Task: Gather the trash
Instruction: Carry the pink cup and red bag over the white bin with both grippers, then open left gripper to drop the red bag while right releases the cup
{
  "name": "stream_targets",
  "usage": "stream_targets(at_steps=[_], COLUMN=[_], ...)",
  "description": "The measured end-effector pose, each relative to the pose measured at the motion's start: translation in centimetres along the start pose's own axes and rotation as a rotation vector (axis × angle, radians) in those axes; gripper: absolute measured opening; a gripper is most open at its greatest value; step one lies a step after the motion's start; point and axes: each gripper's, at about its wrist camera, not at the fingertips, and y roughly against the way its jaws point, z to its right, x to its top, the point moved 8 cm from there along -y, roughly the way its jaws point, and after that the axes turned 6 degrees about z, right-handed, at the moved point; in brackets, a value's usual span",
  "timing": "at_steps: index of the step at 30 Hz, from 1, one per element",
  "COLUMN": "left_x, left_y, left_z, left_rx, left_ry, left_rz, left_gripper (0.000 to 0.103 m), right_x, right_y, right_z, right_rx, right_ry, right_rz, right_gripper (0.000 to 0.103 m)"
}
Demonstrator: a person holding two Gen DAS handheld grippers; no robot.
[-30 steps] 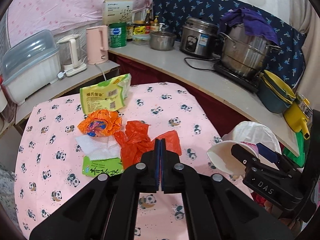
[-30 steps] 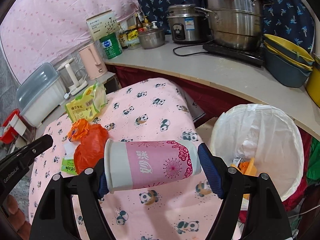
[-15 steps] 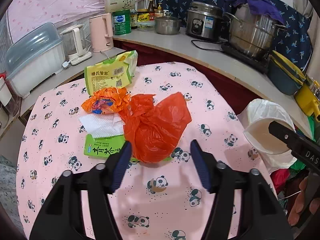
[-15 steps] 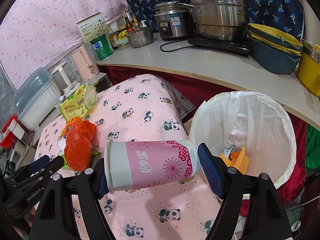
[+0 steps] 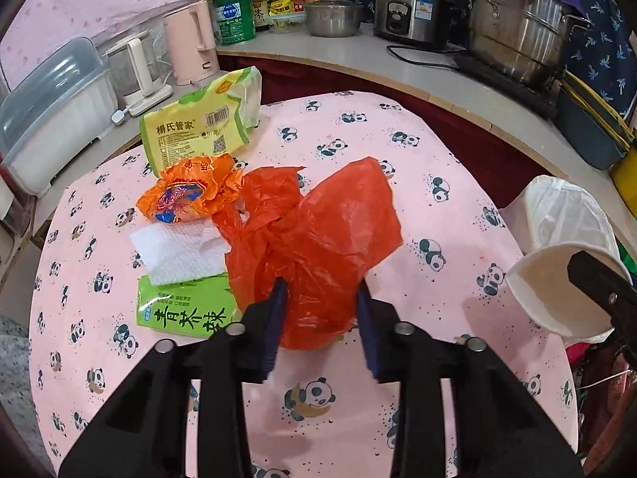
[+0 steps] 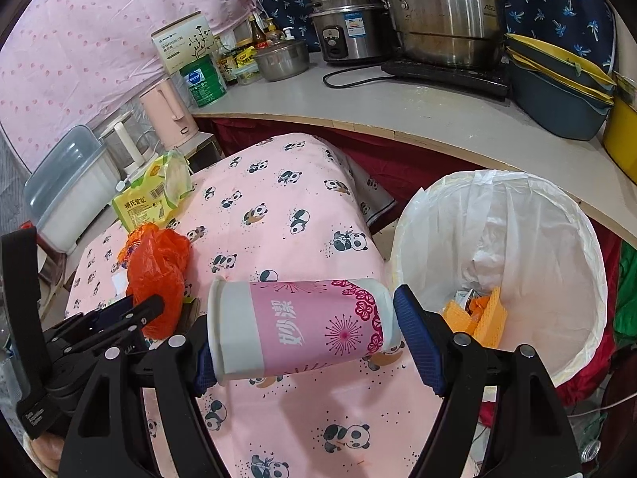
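A crumpled red plastic bag (image 5: 318,231) lies on the panda-print tablecloth (image 5: 418,358). My left gripper (image 5: 320,285) has its jaws closing on the bag's near end, and both blue pads dig into its sides. To its left lie an orange wrapper (image 5: 191,191), a white tissue (image 5: 179,251), a green packet (image 5: 183,310) and a yellow-green pouch (image 5: 199,131). My right gripper (image 6: 302,330) is shut on a pink paper cup (image 6: 318,318), held sideways above the table edge, beside the white-lined bin (image 6: 418,207). The bin holds orange scraps.
A curved counter (image 6: 398,111) behind the table carries a rice cooker (image 6: 346,28), a steel pot (image 6: 446,12), stacked basins (image 6: 557,91), a pink kettle (image 5: 191,47) and a lidded dish box (image 5: 47,119). Bare tablecloth lies in front of both grippers.
The left gripper went from shut to wide open, dropped toward the red bag, and has now narrowed onto it. The right gripper kept hold of the cup, drifting slightly toward the bin.
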Motion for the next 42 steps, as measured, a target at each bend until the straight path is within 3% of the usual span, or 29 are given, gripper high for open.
stream_targets(at_steps=[1,6,15,25,32,42], left_x=[0.3,1.7,5.2,7.2,7.1,5.1], left_y=[0.2,2.1,6.3,8.8,8.9,6.3], left_z=[0.2,1.3,5.9,13.5,19.7,27.1], left_rx=[-0.004,-0.029,-0.116,-0.247,-0.358,-0.528], left_ry=[-0.004,-0.001,-0.034,-0.092,-0.144,-0.147], left_rz=[0.003,0.042,0.126,0.153,0.127,-0.003], left_gripper=[0.017,0.011,0.009,0.009,0.009,0.012], right_x=[0.1,1.0,3.5,5.4,5.4,4.4], right_y=[0.1,1.1,4.3,7.5,8.8,10.1], right_z=[0.0,0.1,1.4,7.0,13.0,20.3], right_rx=[0.0,0.0,-0.013,-0.078,-0.149,-0.24], right_ry=[0.002,0.003,-0.003,-0.059,-0.136,-0.228], right_rz=[0.003,0.029,0.1,0.166,0.188,0.197], right_gripper=[0.073,0.073,0.073,0.073,0.073,0.073])
